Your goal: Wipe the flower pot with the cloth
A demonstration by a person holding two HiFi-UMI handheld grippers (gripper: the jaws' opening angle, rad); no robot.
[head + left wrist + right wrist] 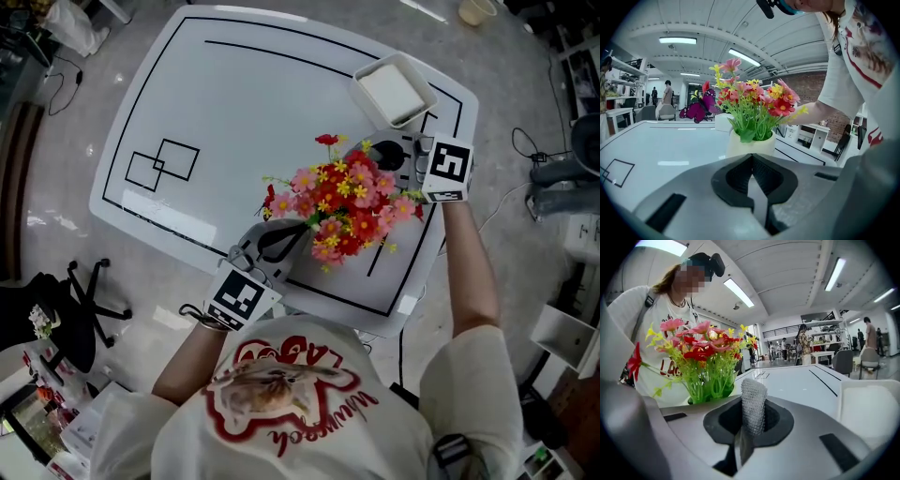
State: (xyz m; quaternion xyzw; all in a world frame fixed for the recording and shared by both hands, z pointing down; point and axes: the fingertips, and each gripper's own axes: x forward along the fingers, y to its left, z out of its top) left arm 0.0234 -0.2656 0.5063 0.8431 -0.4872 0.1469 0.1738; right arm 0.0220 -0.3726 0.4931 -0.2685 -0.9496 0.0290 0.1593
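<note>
A cream flower pot [750, 144] holds red, pink and yellow artificial flowers [345, 208] near the table's front right. In the head view the blooms hide the pot. My left gripper [281, 240] is just left of the flowers; in the left gripper view it [751, 157] is shut with nothing between the jaws, and the pot stands a short way ahead. My right gripper [394, 157] is at the flowers' far right side, shut [749, 423] on a folded grey mesh cloth [753, 401] that sticks up between its jaws. The flowers [705, 359] are to its left.
A white square tray [394, 89] sits at the table's back right corner, close behind the right gripper, and shows as the tray [868, 408] at that view's right. The white table [234, 103] carries black outline markings, with two overlapping squares [161, 164] at the left.
</note>
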